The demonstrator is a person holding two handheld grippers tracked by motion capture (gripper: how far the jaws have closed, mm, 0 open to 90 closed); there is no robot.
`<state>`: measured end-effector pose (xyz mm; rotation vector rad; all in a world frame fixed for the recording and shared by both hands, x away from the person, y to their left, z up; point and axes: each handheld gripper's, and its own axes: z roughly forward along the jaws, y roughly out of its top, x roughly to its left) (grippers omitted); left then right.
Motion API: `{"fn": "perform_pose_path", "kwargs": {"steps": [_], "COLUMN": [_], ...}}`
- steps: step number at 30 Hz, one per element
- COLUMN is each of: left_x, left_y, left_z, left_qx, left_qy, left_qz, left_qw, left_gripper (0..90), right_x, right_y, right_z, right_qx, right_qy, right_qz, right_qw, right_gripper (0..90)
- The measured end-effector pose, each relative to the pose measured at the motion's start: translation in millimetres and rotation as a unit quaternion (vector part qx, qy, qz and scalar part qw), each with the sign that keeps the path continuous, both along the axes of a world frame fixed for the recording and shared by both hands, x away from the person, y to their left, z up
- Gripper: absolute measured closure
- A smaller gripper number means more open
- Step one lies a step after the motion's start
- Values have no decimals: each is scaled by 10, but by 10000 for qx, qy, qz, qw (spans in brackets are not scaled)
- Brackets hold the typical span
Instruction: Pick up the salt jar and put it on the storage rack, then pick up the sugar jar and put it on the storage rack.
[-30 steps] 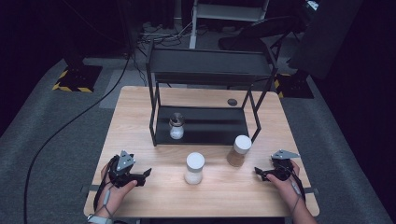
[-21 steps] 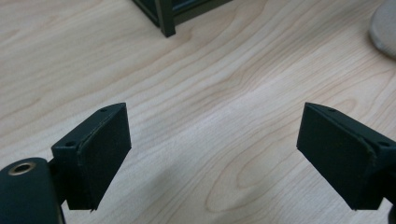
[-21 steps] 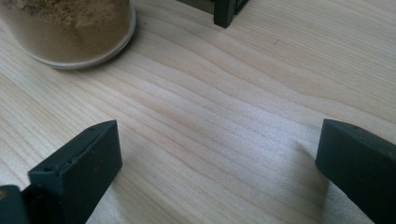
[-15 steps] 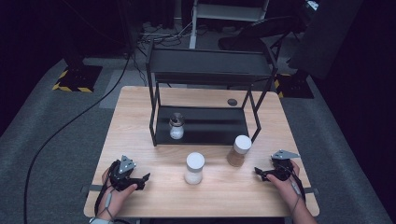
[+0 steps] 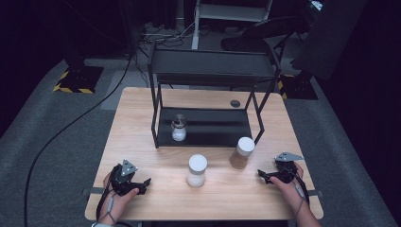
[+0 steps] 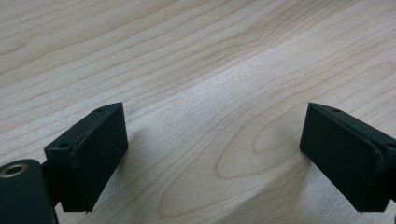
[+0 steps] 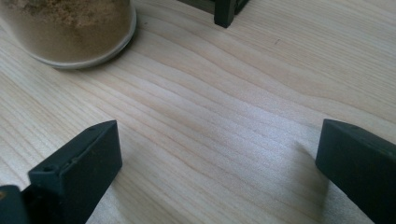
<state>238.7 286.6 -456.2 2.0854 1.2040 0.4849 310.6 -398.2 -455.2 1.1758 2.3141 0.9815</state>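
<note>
My left gripper [image 5: 144, 183] rests near the table's front left corner, held in a hand. Its jaws have just been opening, and they stand wide apart over bare wood in the left gripper view [image 6: 212, 158] with nothing between them. My right gripper [image 5: 262, 175] lies near the front right, open and empty [image 7: 217, 168]. A brown-filled jar with a white lid [image 5: 241, 152] stands just left of it, and its base [image 7: 70, 28] appears ahead of the right jaws. A white jar [image 5: 196, 170] stands at the table's middle front.
A black two-shelf rack [image 5: 213, 66] stands at the back of the wooden table [image 5: 142, 109], one foot [image 7: 226, 11] near the brown jar. A small glass jar [image 5: 178, 128] sits on its lower shelf. A small dark disc [image 5: 235, 103] lies behind.
My left gripper has shifted slightly toward the front edge of the table. The right gripper and the jars have stayed where they were.
</note>
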Motion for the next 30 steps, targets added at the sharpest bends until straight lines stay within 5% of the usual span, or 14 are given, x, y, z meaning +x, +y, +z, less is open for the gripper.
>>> {"fn": "perform_pose_path", "kwargs": {"steps": [18,30], "left_x": [12,12], "left_y": [2,1], "left_z": [2,3], "left_qx": [9,14], "left_qy": [18,19], "left_qz": [-35,-37], "left_qw": [10000,10000], "left_gripper": [52,52], "right_x": [-20,-87], "right_y": [-24,-27], "right_z": [13,288], "right_qx": [41,194], "right_qy": [-22,-254], "right_qz": [108,203], "right_qw": [9999,9993], "right_gripper": [43,48]}}
